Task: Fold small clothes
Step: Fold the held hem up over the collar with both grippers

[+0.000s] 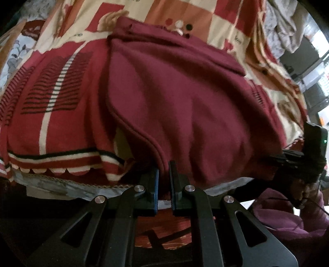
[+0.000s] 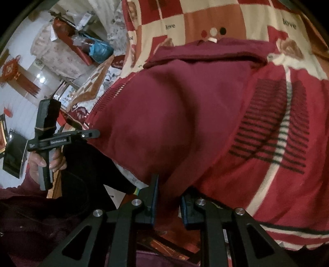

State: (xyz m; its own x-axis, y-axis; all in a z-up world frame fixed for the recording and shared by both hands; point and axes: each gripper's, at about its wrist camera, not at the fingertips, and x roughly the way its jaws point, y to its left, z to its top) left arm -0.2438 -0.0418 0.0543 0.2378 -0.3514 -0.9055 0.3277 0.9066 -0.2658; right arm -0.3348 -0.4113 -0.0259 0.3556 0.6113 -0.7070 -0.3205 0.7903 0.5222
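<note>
maroon garment (image 1: 185,98) lies rumpled on patterned blanket (image 1: 61,127), hem pinched by both grippers.

A home bedroom: patterned blanket (image 2: 216,18), red knot wall ornament (image 2: 15,75)

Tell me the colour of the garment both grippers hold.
Plain dark maroon garment, clearest in the left wrist view.

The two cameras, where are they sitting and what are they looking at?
Left wrist: sits on the left gripper, looking forward over a maroon garment on a patterned blanket; its jaws pinch the near edge, and the right gripper shows at far right.
Right wrist: sits on the right gripper, facing the same garment; the person's left hand shows at left.
Shared: garment, blanket, the three dots.
</note>
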